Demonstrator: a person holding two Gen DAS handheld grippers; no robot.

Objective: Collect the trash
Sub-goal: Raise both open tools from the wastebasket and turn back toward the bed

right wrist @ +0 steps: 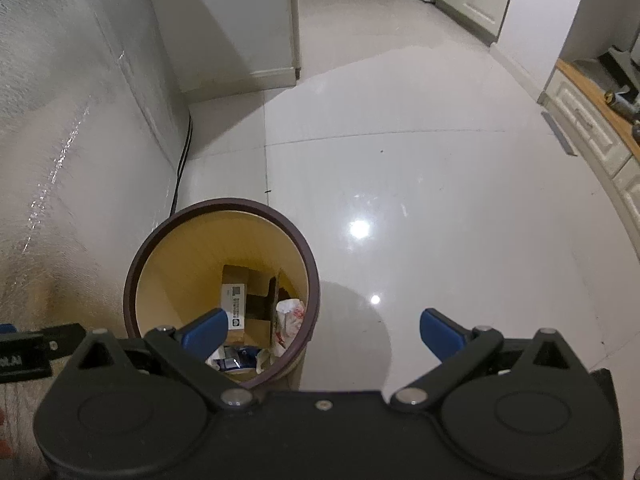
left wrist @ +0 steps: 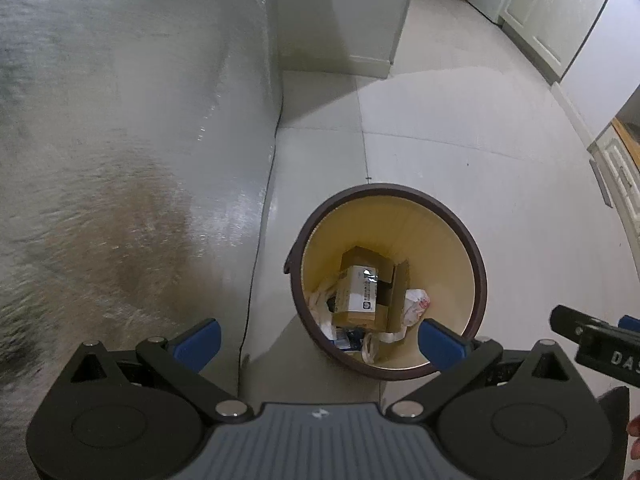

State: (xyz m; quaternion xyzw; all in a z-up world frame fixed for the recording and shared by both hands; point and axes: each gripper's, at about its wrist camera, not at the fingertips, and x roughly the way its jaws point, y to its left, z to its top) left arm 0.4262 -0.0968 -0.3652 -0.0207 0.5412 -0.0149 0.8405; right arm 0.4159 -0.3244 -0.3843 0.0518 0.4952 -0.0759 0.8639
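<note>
1. Nearest my lens is the left gripper [left wrist: 320, 340], its blue fingers [left wrist: 200, 342] spread wide with nothing between them. The right gripper [right wrist: 320, 336] is equally wide and empty.
2. Both hang above the trash bin [left wrist: 478, 264], a round bin with a dark rim and cream inside, standing on the pale tiled floor [left wrist: 460, 140] just beside a shiny grey appliance wall [left wrist: 140, 120].
3. The trash is already inside: a cardboard box [left wrist: 356, 300] with a printed label stands tilted in the middle, crumpled white wrappers [left wrist: 416, 304] beside it, and a blue packet [right wrist: 236, 360] at the bottom.
4. I judge the step in hand to be checking the bin and going for the next piece, or gripping the bin itself; I cannot tell which.
5. To do it well, I would keep both grippers wide, clear of the rim, so nothing tips the bin.
6. If lifting it, I would clamp opposite sides of the rim and raise it level, since the box sits loose.
</note>
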